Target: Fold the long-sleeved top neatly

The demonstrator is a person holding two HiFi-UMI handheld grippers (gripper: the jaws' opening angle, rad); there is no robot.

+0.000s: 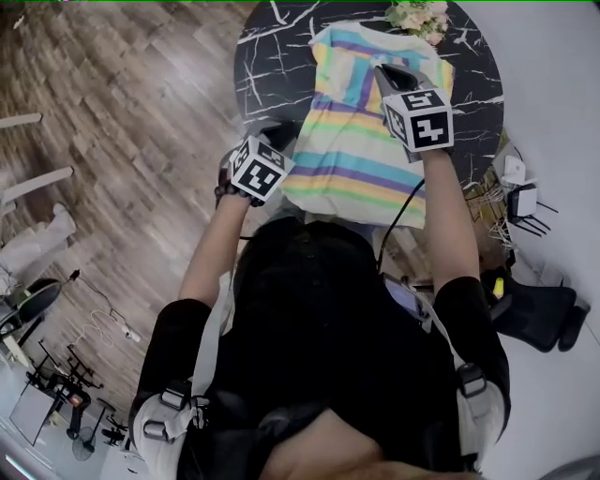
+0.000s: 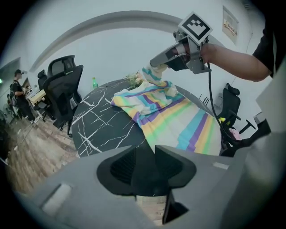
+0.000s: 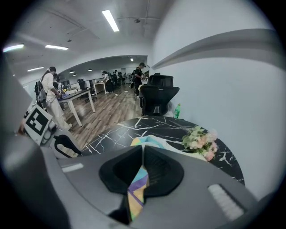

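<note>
Your striped long-sleeved top (image 1: 356,155) lies spread on the round black desk (image 1: 272,66) with white lines on it. The top's near end reaches the edge of the desk closest to you.

Your right hand-held gripper (image 3: 143,154) is clenched on a piece of the top. You can see a strip of the striped cloth pinched between its two jaws and hanging down from them. This hand-held gripper is above the far part of the top, and the cloth it holds is lifted up off the desk and bunched.

Your left hand-held gripper (image 2: 149,150) is released. Its jaws stand a little apart and nothing is between them. It is at the left side of the top, near the desk's edge, and it is not touching the cloth.

A small bunch of flowers (image 1: 419,17) sits at the far side of the desk, just past the top. A black office chair (image 3: 158,96) stands behind the desk.
</note>
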